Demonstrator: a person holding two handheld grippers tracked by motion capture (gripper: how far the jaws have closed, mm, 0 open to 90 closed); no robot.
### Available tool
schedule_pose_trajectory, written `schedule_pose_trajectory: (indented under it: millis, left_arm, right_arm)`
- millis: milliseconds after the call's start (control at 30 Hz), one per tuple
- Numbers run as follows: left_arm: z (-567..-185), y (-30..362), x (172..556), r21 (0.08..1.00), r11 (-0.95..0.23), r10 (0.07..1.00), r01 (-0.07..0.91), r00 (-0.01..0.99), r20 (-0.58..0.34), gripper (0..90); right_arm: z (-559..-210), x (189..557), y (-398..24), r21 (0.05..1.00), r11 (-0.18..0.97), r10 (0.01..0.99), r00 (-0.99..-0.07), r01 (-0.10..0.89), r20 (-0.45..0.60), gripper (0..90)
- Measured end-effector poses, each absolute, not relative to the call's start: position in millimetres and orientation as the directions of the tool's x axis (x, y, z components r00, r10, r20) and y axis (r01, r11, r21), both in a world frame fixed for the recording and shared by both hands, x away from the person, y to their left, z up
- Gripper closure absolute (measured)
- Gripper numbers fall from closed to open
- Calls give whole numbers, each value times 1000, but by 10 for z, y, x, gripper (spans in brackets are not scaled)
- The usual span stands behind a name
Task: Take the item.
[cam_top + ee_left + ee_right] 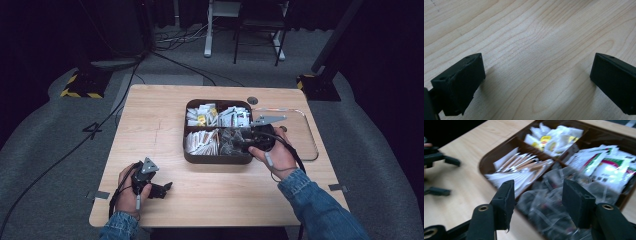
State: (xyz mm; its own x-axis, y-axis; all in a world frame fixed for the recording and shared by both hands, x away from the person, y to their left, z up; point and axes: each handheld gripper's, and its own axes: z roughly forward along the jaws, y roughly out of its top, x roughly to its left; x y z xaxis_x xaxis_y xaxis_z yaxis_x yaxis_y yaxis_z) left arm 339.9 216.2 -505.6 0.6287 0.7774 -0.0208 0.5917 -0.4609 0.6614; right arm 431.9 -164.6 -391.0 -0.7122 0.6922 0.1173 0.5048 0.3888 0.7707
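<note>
A dark brown tray [216, 159] with four compartments stands mid-table. It holds yellow-labelled white sachets [551, 140], green-and-red printed sachets [606, 165], long stick sachets [521, 167] and clear-wrapped dark packets [549, 202]. My right gripper [239, 141] hovers over the clear-wrapped packets [229, 143] in the front right compartment; in the right gripper view it [537, 195] is open with nothing between its jaws. My left gripper [164, 190] rests low near the table's front left. In the left gripper view it [537, 80] is wide open over bare wood.
A clear plastic tray [306, 134] lies right of the brown tray, under my right hand. The wooden table [150, 115] has a round cable hole [252, 100] at the back. Cables, stands and a chair are on the floor behind.
</note>
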Motion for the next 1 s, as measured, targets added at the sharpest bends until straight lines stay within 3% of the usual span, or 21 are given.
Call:
schedule_pose_trajectory:
  millis: [600, 833, 1000]
  left_arm:
    - [-5057, 2162, 3413, 664, -462, 777, 589, 630, -18, 1]
    - [-5057, 2162, 3416, 664, -463, 776, 588, 631, -18, 1]
    - [-5055, 2163, 3431, 663, -467, 774, 585, 633, -14, 1]
  right_arm:
    - [-4012, 5271, -1578, 747, 358, 772, -627, 560, 100, 475]
    - [-4167, 5477, -1530, 710, 338, 818, -565, 617, 102, 486]
    - [-4259, 5550, -1540, 682, 286, 839, -519, 673, 161, 517]
